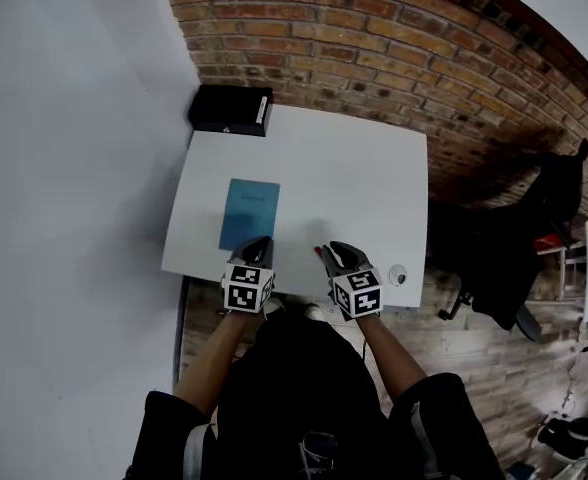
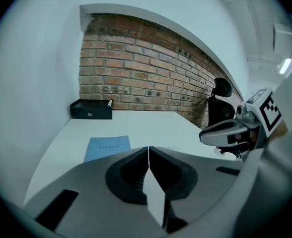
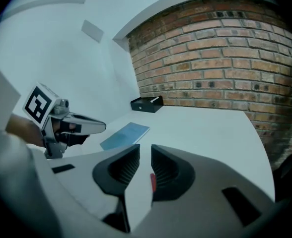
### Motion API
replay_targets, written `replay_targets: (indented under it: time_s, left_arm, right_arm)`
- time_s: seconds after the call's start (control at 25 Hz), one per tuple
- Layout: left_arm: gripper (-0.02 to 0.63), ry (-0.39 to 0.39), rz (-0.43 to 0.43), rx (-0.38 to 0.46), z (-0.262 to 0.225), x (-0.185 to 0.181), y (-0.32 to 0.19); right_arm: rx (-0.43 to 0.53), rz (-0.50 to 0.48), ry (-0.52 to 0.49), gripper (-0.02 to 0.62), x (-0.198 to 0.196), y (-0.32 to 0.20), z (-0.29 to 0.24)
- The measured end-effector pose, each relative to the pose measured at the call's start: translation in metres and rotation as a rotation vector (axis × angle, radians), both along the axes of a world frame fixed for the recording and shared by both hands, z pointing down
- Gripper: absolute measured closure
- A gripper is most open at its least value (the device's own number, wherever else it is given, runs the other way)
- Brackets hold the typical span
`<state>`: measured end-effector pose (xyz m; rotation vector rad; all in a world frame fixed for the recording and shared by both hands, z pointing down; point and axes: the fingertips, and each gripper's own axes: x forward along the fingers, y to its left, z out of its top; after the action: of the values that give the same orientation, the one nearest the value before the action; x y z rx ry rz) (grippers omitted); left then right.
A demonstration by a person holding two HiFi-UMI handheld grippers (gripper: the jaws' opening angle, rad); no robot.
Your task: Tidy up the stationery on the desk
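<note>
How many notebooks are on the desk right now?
1. The blue notebook lies flat on the white desk, just ahead of the left gripper. The black box at the back left corner hides its inside.

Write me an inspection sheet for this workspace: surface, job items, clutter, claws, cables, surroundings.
Surface: white desk, mostly bare, set in a corner.
Job's things: blue notebook lies flat at the front left. A black box sits at the far left corner with a white marker on its right end. A red item lies by the right claw, too small to identify.
Clutter: round white object at the front right edge.
Claws: left claw is shut and empty. Right claw is slightly apart, with the red item visible low in the gap and apparently not gripped.
Cables: nothing seen.
Surroundings: brick wall behind, white wall on the left, black office chair on the right.
</note>
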<state>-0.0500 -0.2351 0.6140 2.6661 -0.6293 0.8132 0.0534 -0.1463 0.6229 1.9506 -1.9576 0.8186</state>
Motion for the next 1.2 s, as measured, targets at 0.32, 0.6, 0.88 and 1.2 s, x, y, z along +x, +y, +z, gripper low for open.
replay_targets:
  time_s: [0.32, 0.6, 0.88, 1.2]
  left_arm:
    - [0.588, -0.027, -0.005, 0.004, -0.003, 0.015, 0.05]
    - [0.588, -0.044, -0.064, 0.012, -0.008, 0.002, 0.074]
    - [0.588, -0.067, -0.095, 0.0, -0.001, -0.016, 0.077]
    - [0.588, -0.077, -0.037, -0.016, 0.007, -0.026, 0.064]
  right_arm:
    - [-0.062, -0.088, 0.034, 0.529, 0.009, 0.052, 0.021]
    - [-0.159, -0.22, 0.038, 0.526, 0.003, 0.072, 0.057]
    - [-0.241, -0.27, 0.053, 0.525, -0.004, 0.074, 0.084]
    - [-0.327, -0.253, 0.077, 0.525, -0.009, 0.067, 0.113]
